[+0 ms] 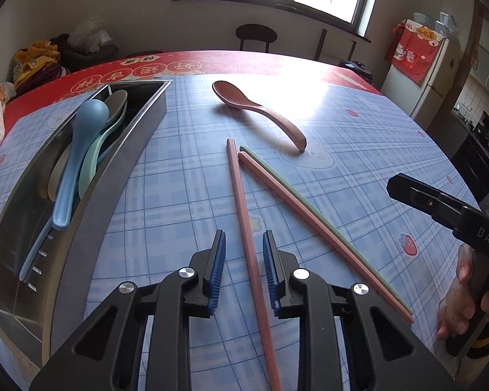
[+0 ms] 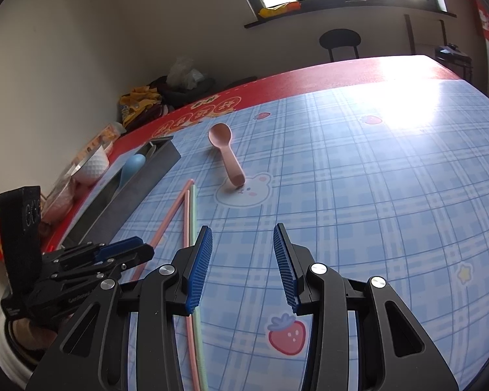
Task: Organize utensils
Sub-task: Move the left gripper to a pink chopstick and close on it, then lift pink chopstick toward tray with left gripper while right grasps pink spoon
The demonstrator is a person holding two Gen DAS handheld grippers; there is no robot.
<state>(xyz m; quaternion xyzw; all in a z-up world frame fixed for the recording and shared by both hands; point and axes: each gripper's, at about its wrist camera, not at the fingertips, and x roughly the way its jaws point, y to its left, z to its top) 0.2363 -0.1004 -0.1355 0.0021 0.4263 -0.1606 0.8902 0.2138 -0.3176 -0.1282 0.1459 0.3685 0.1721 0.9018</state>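
Table [image 1: 358, 150]: blue plaid cloth; utensils lie loose on it
Metal tray [image 1: 91, 215]: at left; holds blue spoon [image 1: 78, 150] and green ones
Pink chopstick [image 1: 244, 215]: lies on the cloth between the pads of the left gripper [image 1: 244, 260]; jaws narrowed around it, gaps visible each side
Right gripper [image 2: 243, 260]: jaws partly open, holding nothing
Pink spoon [image 1: 257, 107]: beyond the chopsticks

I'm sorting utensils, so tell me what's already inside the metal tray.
Inside the metal tray lie a blue spoon, a mint green spoon, a grey-green one behind, and a blue stick. Paler pieces underneath are mostly covered, so I can't identify them.
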